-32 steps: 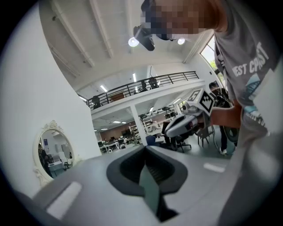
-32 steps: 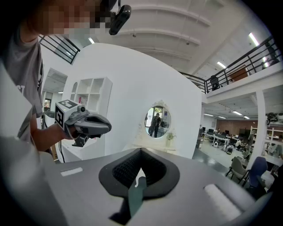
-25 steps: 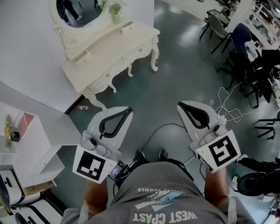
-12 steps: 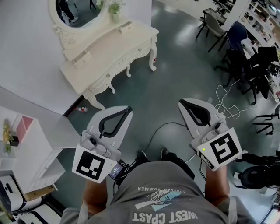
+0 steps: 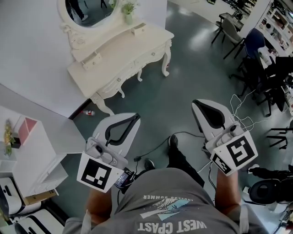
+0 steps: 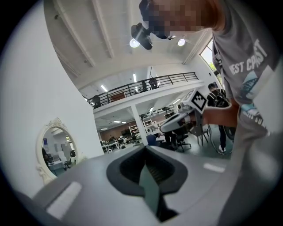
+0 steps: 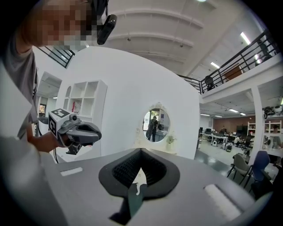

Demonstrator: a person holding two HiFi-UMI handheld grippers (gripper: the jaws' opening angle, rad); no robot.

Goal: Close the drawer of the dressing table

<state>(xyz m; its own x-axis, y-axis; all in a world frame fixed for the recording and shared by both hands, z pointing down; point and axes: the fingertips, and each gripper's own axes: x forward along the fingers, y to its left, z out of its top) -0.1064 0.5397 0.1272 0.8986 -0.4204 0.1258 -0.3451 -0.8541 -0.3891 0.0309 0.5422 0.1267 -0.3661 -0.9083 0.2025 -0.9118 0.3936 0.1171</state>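
Left gripper (image 5: 135,118) and right gripper (image 5: 197,105): jaws closed together, nothing held. The dressing table (image 5: 120,57) stood well apart from both, against the white wall under its oval mirror (image 5: 91,9). Its drawer's position could not be determined.

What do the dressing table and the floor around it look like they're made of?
Dressing table: probably painted wood, cream, satin finish; carved scroll trim and curved legs suggest it. Floor: likely sealed concrete or resin coating, grey-green and glossy; it shows pale reflections.
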